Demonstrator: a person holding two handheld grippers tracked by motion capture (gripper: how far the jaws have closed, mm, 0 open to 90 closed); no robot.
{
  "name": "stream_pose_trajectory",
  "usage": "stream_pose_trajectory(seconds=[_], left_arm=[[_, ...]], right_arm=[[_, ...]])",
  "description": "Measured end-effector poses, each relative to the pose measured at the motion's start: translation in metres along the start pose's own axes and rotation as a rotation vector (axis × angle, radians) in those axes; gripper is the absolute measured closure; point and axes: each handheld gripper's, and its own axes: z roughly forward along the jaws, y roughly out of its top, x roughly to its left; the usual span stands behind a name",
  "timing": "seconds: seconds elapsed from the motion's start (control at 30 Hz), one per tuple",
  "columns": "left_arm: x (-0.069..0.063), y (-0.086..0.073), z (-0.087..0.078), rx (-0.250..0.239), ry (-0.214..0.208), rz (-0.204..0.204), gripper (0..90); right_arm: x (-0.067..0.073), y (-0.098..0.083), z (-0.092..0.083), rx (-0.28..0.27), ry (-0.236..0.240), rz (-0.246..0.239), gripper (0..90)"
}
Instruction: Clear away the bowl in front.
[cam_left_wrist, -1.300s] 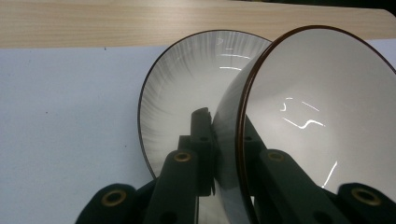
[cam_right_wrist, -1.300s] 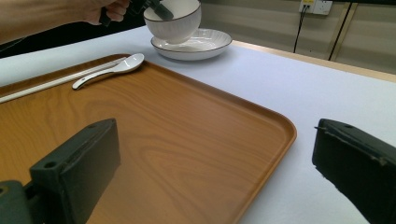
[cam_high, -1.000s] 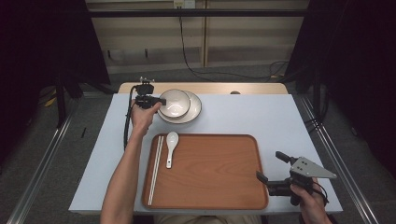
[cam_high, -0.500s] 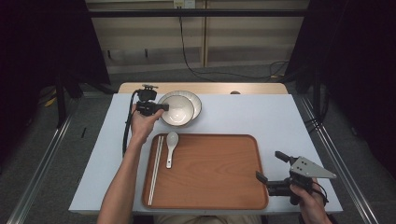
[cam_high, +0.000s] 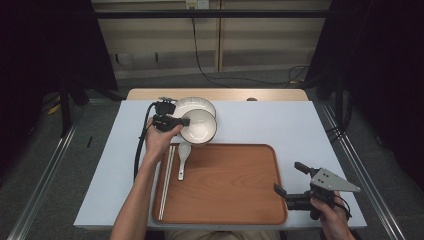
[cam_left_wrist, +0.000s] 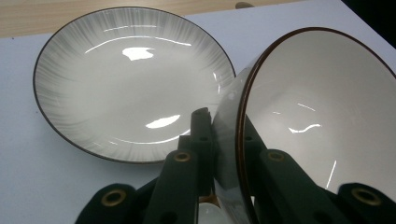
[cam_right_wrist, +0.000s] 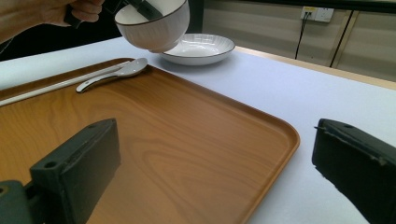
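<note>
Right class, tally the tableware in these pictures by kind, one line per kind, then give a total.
Bowl: 1
Plate: 1
Spoon: 1
Chopsticks: 2
Tray: 1
Total: 6

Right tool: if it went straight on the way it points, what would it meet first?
Probably nothing soon: the open right tool points over the bare tray; farther along, perhaps the plate, though depth is unclear.
</note>
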Motion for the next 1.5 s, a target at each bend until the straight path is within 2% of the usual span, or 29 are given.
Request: stream_pose_trajectory(seconds=[0.07,0.13,0.2,0.37,0.5,0.57,0.7,0.77,0.8,0.9,0.93,1.03,1.13,1.2,1.23,1.37,1.43,1.5], left_arm=[[-0.004,-0.001,0.001,0.002,-0.021,0.000,82.4],[-0.009,-0.001,0.000,0.017,-0.027,0.030,82.4],[-0.013,-0.001,0.001,0.018,-0.037,0.036,82.4],[-0.020,-0.004,0.004,0.010,-0.064,0.013,82.3],[-0.031,-0.005,0.008,0.030,-0.063,0.048,82.3],[-0.034,-0.005,0.010,0.035,-0.086,0.049,82.3],[-0.041,-0.004,0.012,0.042,-0.095,0.070,82.3],[-0.044,-0.004,0.014,0.033,-0.103,0.058,82.3],[-0.044,-0.003,0.014,0.035,-0.103,0.068,82.3],[-0.048,-0.004,0.016,0.018,-0.094,0.063,82.3],[-0.049,-0.004,0.017,0.026,-0.088,0.066,82.4],[-0.053,-0.005,0.020,0.025,-0.115,0.059,82.4],[-0.058,-0.004,0.022,0.037,-0.122,0.078,82.3],[-0.062,-0.003,0.025,0.036,-0.132,0.072,82.3],[-0.063,-0.002,0.026,0.041,-0.132,0.084,82.3],[-0.070,0.001,0.029,0.038,-0.120,0.087,82.3],[-0.072,0.001,0.032,0.041,-0.126,0.074,82.4],[-0.075,0.000,0.036,0.046,-0.137,0.082,82.3]], right_arm=[[0.000,0.000,0.000,-0.003,0.001,-0.004,0.7],[0.000,0.000,0.000,-0.002,0.000,-0.001,0.7],[0.001,0.000,0.000,-0.002,-0.002,0.002,0.7],[0.001,0.000,0.000,-0.007,0.001,0.001,0.7],[0.000,0.000,0.001,-0.001,-0.001,-0.003,0.7],[0.000,0.000,0.001,-0.005,0.003,-0.006,0.7],[0.001,0.000,0.000,-0.003,0.003,-0.002,0.7],[0.000,0.000,0.000,-0.001,-0.002,-0.005,0.8],[0.000,0.000,0.000,-0.003,0.007,-0.009,0.7],[0.000,0.000,0.000,-0.002,0.007,-0.010,0.7],[0.001,0.000,0.000,-0.003,0.001,-0.006,0.7],[0.000,-0.001,0.000,-0.003,0.009,-0.011,0.7],[0.001,0.000,0.001,-0.001,0.004,-0.010,0.7],[0.001,-0.001,0.001,0.000,0.002,-0.011,0.7],[0.001,-0.001,0.001,0.000,0.001,-0.011,0.7],[0.001,-0.001,0.000,-0.008,0.002,-0.003,0.7],[0.001,-0.001,0.000,-0.012,0.003,-0.003,0.7],[0.001,-0.001,0.000,-0.014,0.000,0.000,0.7]])
